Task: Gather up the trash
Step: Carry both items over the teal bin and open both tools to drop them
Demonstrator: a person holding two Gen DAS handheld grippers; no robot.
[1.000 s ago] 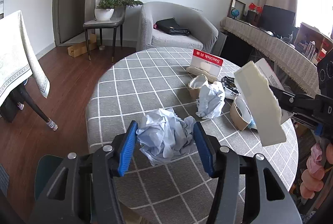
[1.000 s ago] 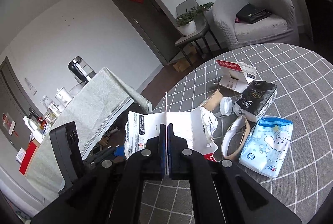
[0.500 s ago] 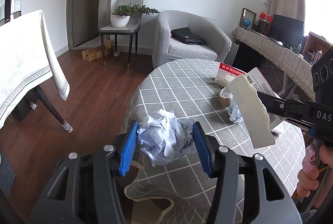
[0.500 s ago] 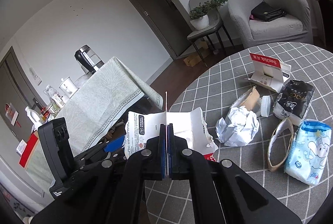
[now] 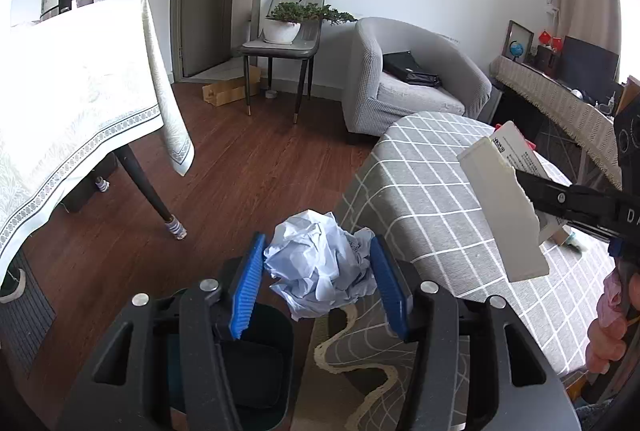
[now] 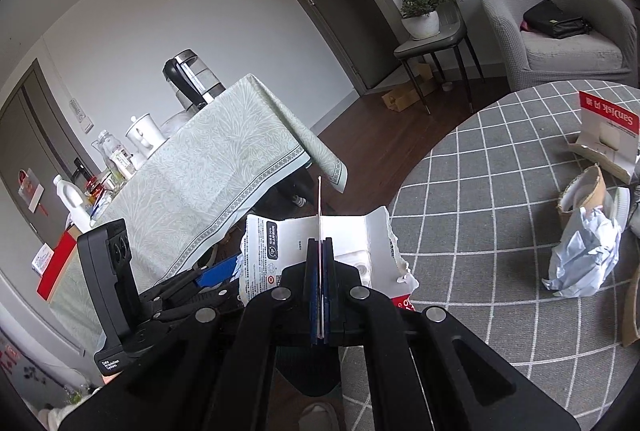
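My left gripper [image 5: 317, 245] is shut on a crumpled pale blue paper ball [image 5: 320, 271], its blue pads pressing both sides. It hangs past the edge of the round table [image 5: 420, 191], above a dark bin [image 5: 248, 359] on the floor. My right gripper [image 6: 319, 291] is shut on a torn white carton [image 6: 280, 251], held edge-on between the pads. In the left wrist view that carton [image 5: 504, 207] and the right gripper [image 5: 560, 197] are at the right, over the table. More trash lies on the table: a crumpled paper [image 6: 584, 259], a torn cardboard cup [image 6: 580, 195] and a red-and-white package [image 6: 608, 135].
A second table with a pale cloth [image 5: 80, 103] stands at the left, carrying a kettle [image 6: 192, 79] and bottles. A grey armchair [image 5: 412, 79] and a chair with a potted plant [image 5: 288, 31] are at the back. Wooden floor [image 5: 240, 171] lies between the tables.
Both grippers have swung left with their loads, from over the table's middle to its left edge. The bin has come into view under the left gripper.
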